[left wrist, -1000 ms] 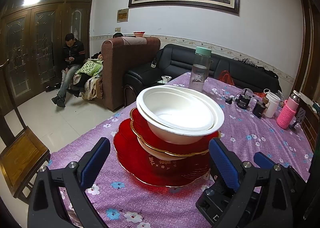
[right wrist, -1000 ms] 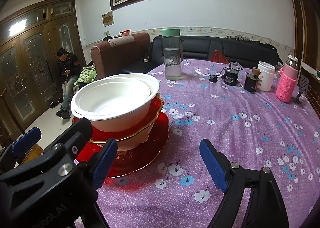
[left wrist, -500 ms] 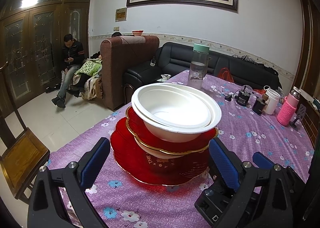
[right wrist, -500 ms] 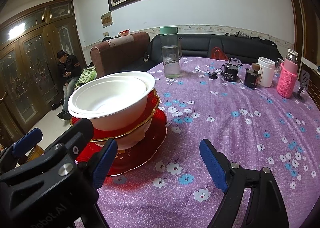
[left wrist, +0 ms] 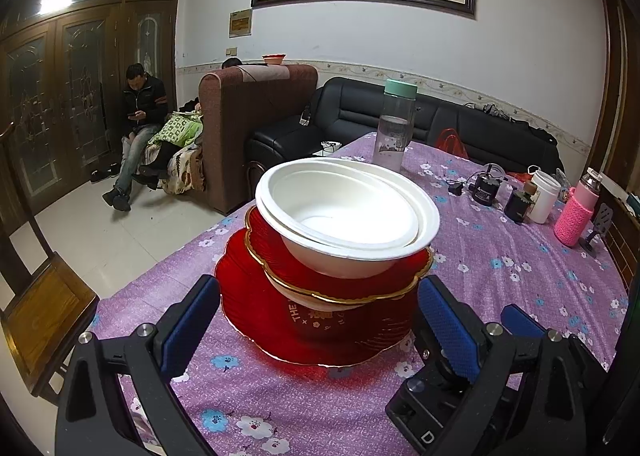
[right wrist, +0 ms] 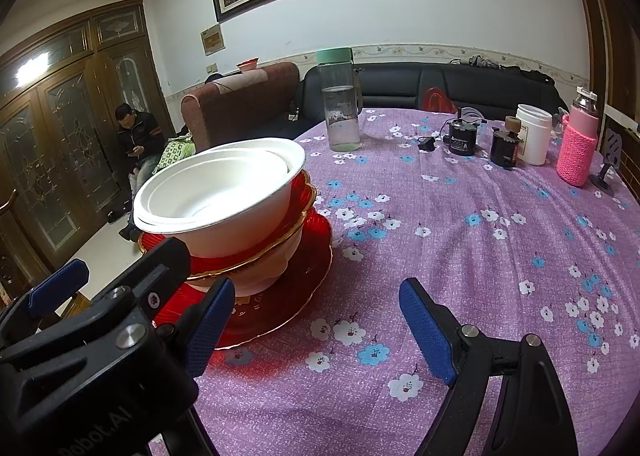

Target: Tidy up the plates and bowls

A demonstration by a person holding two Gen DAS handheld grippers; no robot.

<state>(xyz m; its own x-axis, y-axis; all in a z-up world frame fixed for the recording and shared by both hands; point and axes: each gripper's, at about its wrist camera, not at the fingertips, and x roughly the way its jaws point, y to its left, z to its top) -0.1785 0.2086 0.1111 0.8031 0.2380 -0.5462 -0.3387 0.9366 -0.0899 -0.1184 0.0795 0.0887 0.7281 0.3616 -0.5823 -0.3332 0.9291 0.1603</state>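
A stack of dishes stands on the purple flowered tablecloth (left wrist: 500,256). A large red plate (left wrist: 256,296) lies at the bottom, with a white bowl (right wrist: 260,276) on it. Above that come a gold-rimmed red plate (left wrist: 272,240) and two nested white bowls (left wrist: 344,212). My left gripper (left wrist: 318,286) is open, its blue pads (left wrist: 188,324) on either side of the big plate's near edge without touching it. My right gripper (right wrist: 316,292) is open just right of the stack (right wrist: 224,192), over bare cloth. Each gripper shows at the edge of the other's view.
Behind the stack stands a water bottle with a green lid (right wrist: 340,100). At the far right are small black devices (right wrist: 462,136), a white cup (right wrist: 534,134), a pink-sleeved flask (right wrist: 578,148) and a phone stand (right wrist: 608,168). A wooden chair (left wrist: 44,316) stands by the table's left edge. A person (left wrist: 138,128) sits on a sofa.
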